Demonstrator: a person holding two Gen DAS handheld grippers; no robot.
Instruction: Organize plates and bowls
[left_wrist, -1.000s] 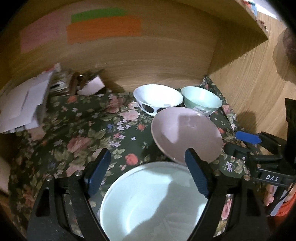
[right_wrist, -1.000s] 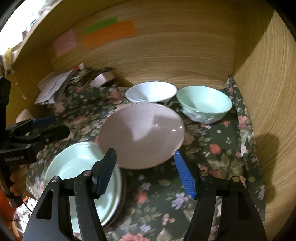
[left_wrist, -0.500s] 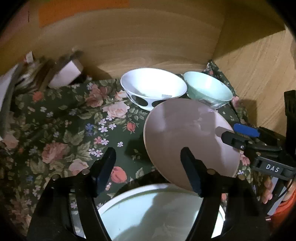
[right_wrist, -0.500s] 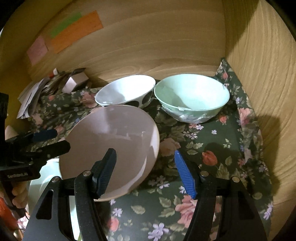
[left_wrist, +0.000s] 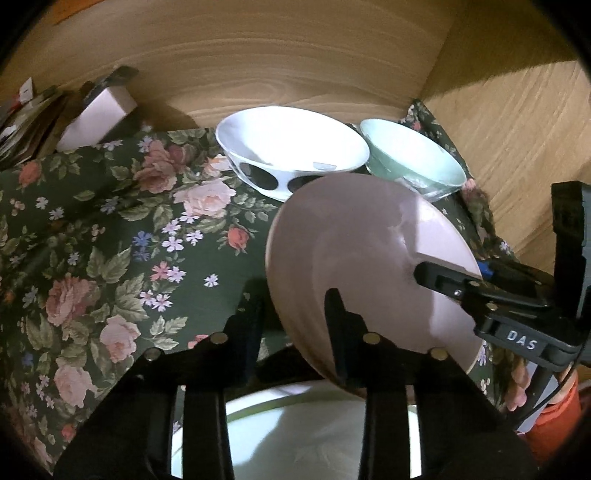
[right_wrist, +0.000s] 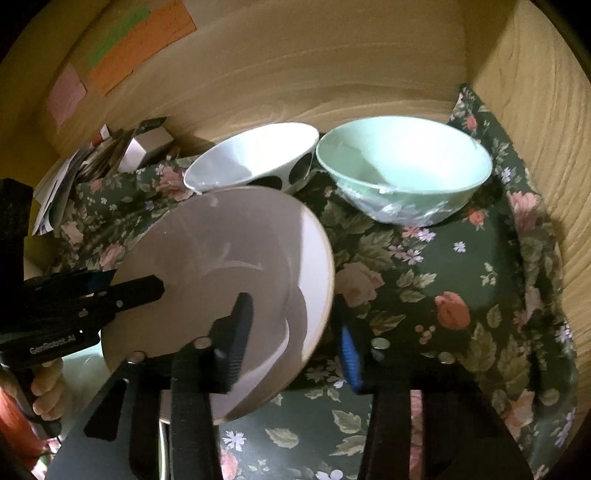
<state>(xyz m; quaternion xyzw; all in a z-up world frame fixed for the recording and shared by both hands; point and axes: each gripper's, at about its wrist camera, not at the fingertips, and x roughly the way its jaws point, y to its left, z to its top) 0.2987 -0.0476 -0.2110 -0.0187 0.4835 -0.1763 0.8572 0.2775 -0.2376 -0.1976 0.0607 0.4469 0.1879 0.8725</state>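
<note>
A pink plate (left_wrist: 369, 258) stands tilted over the floral cloth, held at two opposite edges. My left gripper (left_wrist: 293, 321) straddles its near-left rim, one finger on the face and one behind; its jaws are closing onto the rim. My right gripper (right_wrist: 293, 332) straddles the opposite rim of the pink plate (right_wrist: 221, 266), its jaws also closing, with the blue pad behind the plate. Each gripper shows in the other's view: the right gripper (left_wrist: 461, 275) and the left gripper (right_wrist: 122, 286). A pale green plate (left_wrist: 295, 435) lies beneath. At the back stand a white bowl (left_wrist: 291, 147) with black dots and a mint bowl (right_wrist: 402, 166).
Wooden walls close the back (left_wrist: 295, 66) and the right side (right_wrist: 546, 129). Papers and a small box (left_wrist: 96, 114) are piled in the back left corner. The floral cloth (left_wrist: 110, 240) spreads out left of the plates. A person's fingers (right_wrist: 46, 398) hold the left gripper's handle.
Both grippers came forward and down and narrowed from wide open onto the pink plate's rims. The plate now stands more tilted, and the bowls look nearer.
</note>
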